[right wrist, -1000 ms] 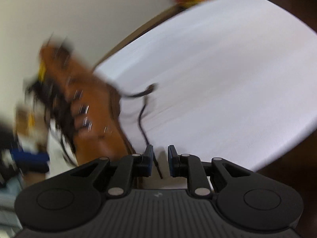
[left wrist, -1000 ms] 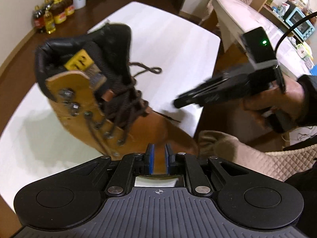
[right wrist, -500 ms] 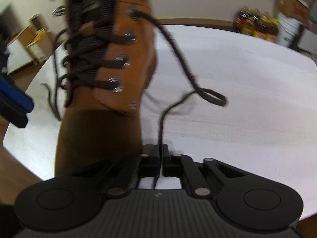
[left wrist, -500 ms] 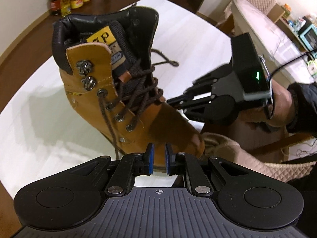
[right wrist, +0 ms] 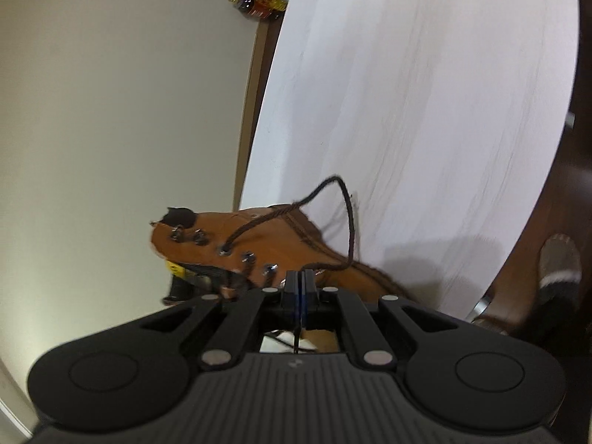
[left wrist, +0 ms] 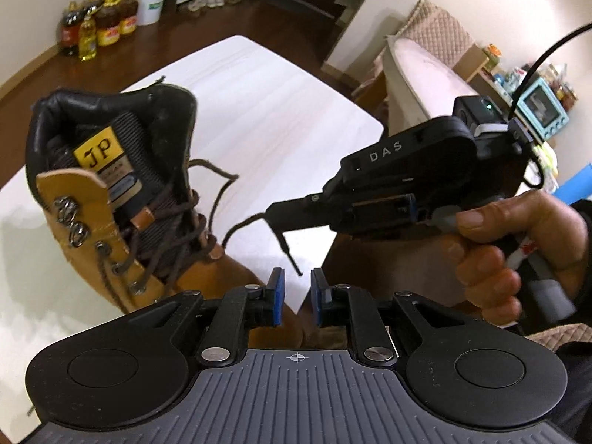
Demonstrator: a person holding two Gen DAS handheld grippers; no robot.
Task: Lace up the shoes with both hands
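You're mid-lacing: the tan boot [left wrist: 122, 222] sits near the front edge of the white table [left wrist: 266, 111], toe toward you, lower eyelets already crossed, top two hooks on each side bare. Your right gripper [left wrist: 275, 211] is clamped on the free end of the dark lace [right wrist: 347, 222]; in its own view the jaws are together with the lace pinched between them, running in a loop back to the uppermost laced eyelet [right wrist: 224, 249]. In the left view the aglet tip [left wrist: 296, 268] dangles below that gripper, right ahead of the left one. Your left gripper [left wrist: 296, 292] has just been opening; jaws stand apart, nothing between the pads, only the boot's toe behind the gap. My read: either a handover of that tip to the left, or the right takes it up to the next hook itself. Handover needs the tip between the blue pads [left wrist: 276, 296] before you close, then right lets go; keep slack so the boot doesn't tip or drag off the edge. Hard to see: the left-side lace end – it runs down the boot's flank and vanishes behind the left gripper's body. The boot's sole and toe are cut off in both views, so I can't tell if it's flat on the table. The right view is rolled hard over and soft, so eyelet detail there is poor.
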